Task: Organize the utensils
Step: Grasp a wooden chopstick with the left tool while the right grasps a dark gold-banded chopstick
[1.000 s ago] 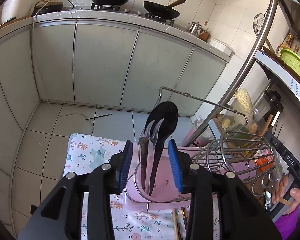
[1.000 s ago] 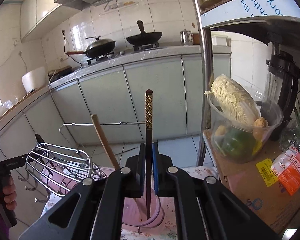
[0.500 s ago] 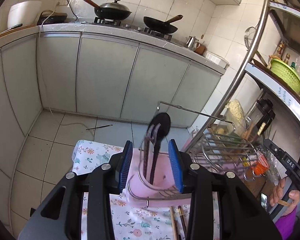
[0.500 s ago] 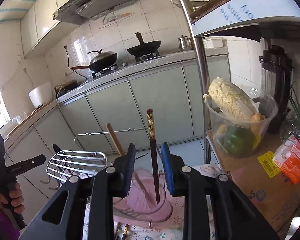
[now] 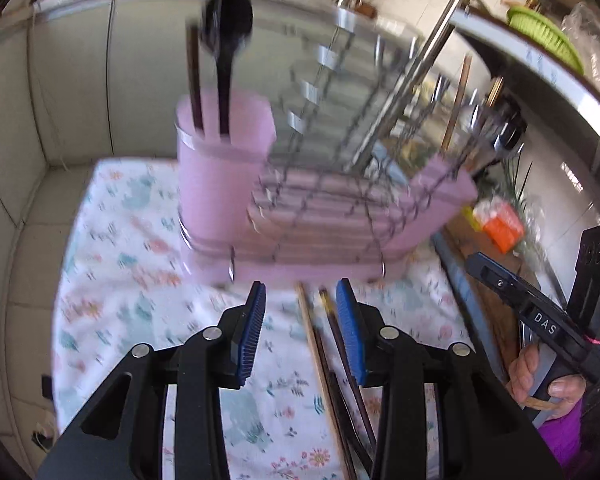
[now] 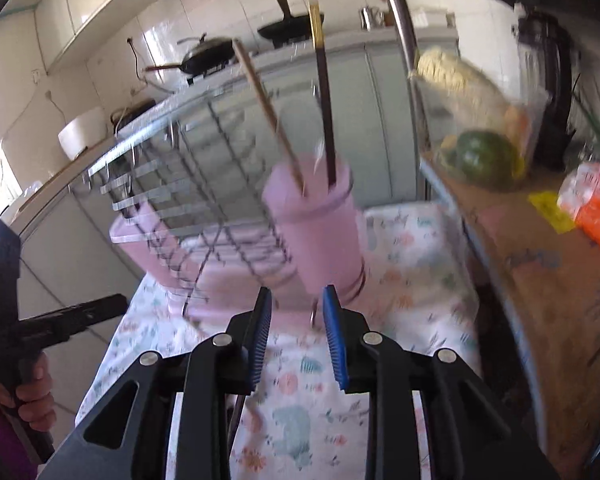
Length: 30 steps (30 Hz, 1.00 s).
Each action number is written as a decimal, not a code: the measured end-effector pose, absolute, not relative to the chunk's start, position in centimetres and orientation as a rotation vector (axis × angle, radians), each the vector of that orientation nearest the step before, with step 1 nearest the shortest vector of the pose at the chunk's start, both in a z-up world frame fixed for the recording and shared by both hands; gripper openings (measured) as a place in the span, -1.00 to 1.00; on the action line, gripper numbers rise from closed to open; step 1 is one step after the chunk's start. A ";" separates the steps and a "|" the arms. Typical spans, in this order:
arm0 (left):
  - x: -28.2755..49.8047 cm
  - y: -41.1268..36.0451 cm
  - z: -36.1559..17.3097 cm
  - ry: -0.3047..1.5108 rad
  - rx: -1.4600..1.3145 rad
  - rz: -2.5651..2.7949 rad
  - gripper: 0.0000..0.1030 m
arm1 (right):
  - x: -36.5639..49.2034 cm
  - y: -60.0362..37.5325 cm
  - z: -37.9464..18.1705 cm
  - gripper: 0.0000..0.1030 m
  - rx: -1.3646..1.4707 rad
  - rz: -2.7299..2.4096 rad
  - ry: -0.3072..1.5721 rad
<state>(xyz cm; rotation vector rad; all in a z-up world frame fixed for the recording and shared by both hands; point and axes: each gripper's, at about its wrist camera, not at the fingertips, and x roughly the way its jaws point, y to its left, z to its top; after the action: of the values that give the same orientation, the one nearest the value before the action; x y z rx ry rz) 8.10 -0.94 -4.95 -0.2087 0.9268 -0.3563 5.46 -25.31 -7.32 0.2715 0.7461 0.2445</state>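
Two tools, both open and empty: left tool (image 5: 300, 320), right tool (image 6: 296, 320). Loose chopsticks (image 5: 332, 360) beneath your left; clip the pink holder (image 6: 316, 232) and it tips.

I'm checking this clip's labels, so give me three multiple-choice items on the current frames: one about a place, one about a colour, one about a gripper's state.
1. Where do the loose chopsticks lie?
A. on the floral cloth, in front of the rack
B. on the stove
C. in the green basket

2. What colour is the utensil cup holding the dark chopstick?
A. green
B. pink
C. white

3. How is the right gripper?
A. shut on a chopstick
B. shut on a spoon
C. open, holding nothing

Answers: 1 A, the left wrist view shows them flat on the cloth between the left gripper's pads. 2 B, the cup is pale pink. 3 C, the blue pads stand apart with only cloth between them.
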 end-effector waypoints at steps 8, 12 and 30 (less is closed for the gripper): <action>11.9 -4.6 -11.4 1.148 -0.222 -0.333 -0.66 | 5.9 -25.2 -12.5 -0.64 0.394 0.325 0.929; 13.3 -6.1 -13.2 1.185 -0.178 -0.289 -0.66 | 5.7 -25.3 -13.5 -0.64 0.405 0.340 0.949; 10.3 -2.6 -12.1 1.140 -0.224 -0.221 -0.89 | 7.8 -20.6 -15.7 -0.65 0.435 0.427 1.058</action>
<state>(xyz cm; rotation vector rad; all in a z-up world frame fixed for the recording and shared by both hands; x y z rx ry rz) 10.30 -2.63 -12.15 -0.2237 1.1403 -0.2212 7.76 -20.60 -15.66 0.4350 1.0576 0.4265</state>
